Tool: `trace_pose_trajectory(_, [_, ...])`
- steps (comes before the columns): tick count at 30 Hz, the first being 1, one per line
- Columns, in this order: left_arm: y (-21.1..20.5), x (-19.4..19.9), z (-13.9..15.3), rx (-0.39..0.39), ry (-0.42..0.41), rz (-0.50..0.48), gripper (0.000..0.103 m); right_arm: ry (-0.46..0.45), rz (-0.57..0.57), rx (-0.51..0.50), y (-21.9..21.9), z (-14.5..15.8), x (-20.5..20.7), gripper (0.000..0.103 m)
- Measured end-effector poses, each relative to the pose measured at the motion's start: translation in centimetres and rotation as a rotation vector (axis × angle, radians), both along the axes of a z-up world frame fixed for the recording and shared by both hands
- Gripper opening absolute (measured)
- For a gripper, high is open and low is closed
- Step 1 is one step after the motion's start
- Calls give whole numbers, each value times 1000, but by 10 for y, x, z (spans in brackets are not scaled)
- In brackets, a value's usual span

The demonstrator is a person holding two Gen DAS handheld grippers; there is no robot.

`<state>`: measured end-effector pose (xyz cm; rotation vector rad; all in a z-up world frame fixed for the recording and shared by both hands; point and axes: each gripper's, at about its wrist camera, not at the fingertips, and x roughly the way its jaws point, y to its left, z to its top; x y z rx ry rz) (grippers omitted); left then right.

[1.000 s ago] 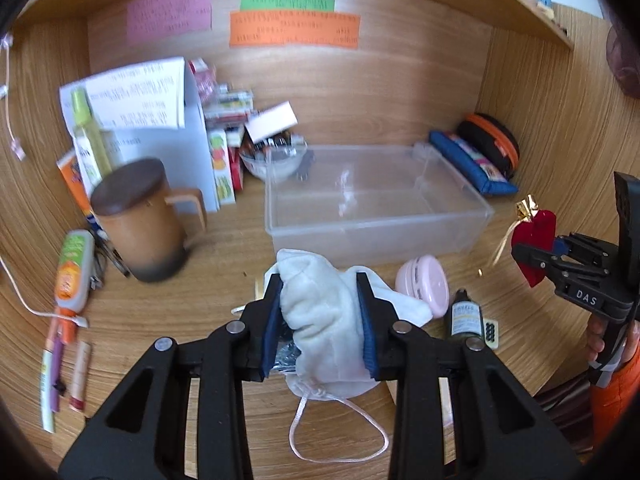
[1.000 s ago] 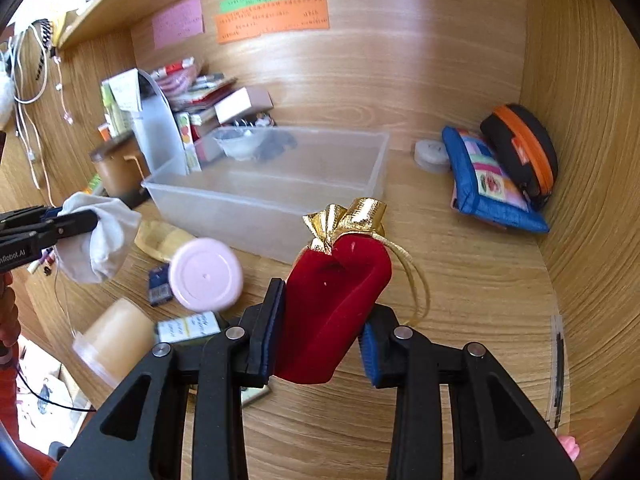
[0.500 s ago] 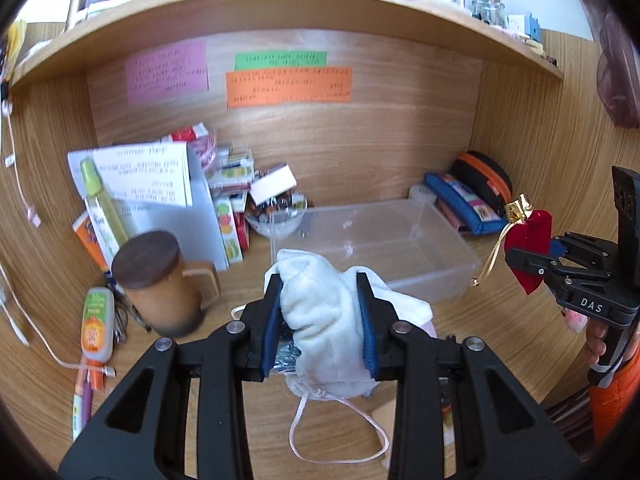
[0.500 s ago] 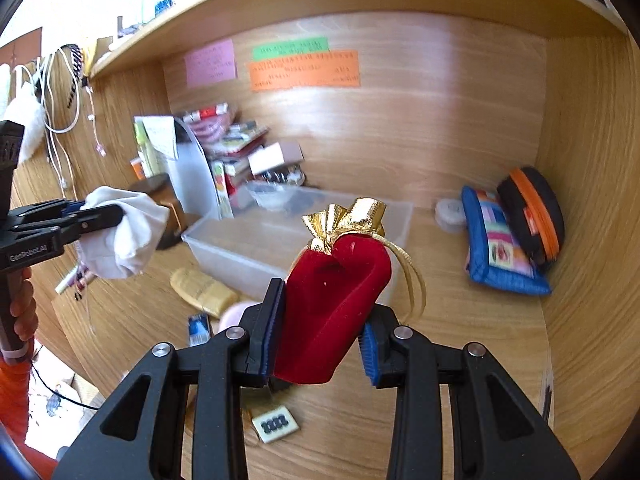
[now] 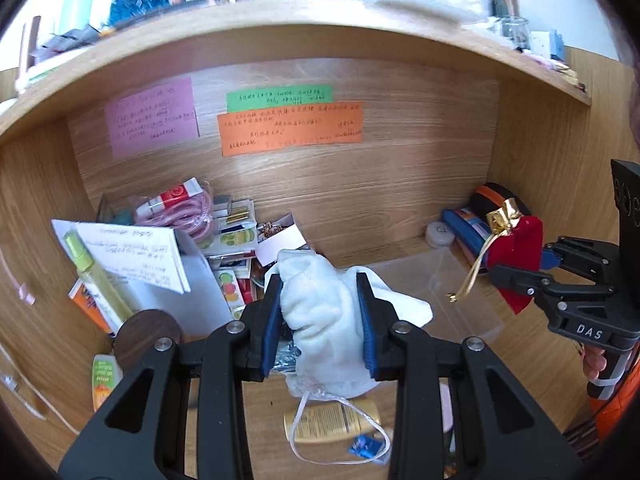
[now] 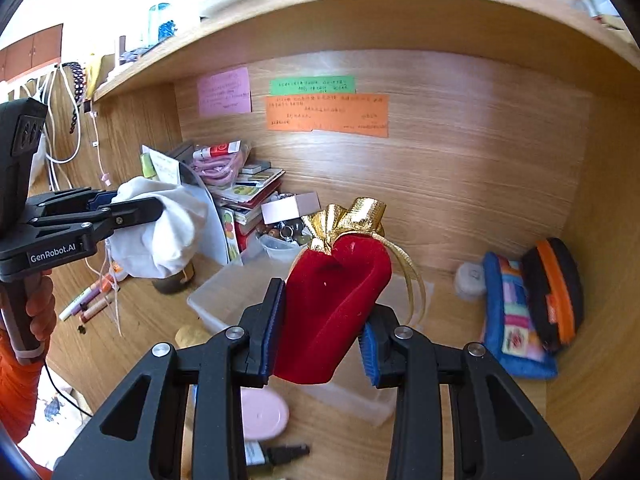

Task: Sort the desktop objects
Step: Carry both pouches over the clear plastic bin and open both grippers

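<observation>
My left gripper (image 5: 320, 320) is shut on a white drawstring pouch (image 5: 324, 320) and holds it in the air above the desk; it also shows in the right wrist view (image 6: 160, 236). My right gripper (image 6: 324, 336) is shut on a red velvet pouch with a gold top (image 6: 336, 292), held up over the clear plastic bin (image 6: 232, 296). The red pouch also shows in the left wrist view (image 5: 520, 260) at the right, above the bin (image 5: 452, 284).
A stack of boxes and papers (image 5: 160, 248) stands at the back left, with a brown lidded mug (image 5: 146, 336). A blue pouch (image 6: 512, 312) and a black-orange case (image 6: 556, 288) lie at the right. A pink round case (image 6: 260, 416) and a yellow tube (image 5: 332, 420) lie on the desk below.
Both grippers have risen with their pouches; the desk items have dropped lower in view and the shelf above has come into sight.
</observation>
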<state>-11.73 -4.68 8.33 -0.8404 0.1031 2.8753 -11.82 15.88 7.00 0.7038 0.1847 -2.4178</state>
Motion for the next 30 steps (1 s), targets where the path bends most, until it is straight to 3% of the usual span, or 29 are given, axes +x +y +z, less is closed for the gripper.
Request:
trace_pose_trajectory(16, [12,-101,-77,-42,-206,-63,33,-163,55,128,-45,-57,-86,31])
trace_pose_trajectory(30, [30,-131,-124,-125,-303,-95,34,-283,94,288,-68,-99,-118,31])
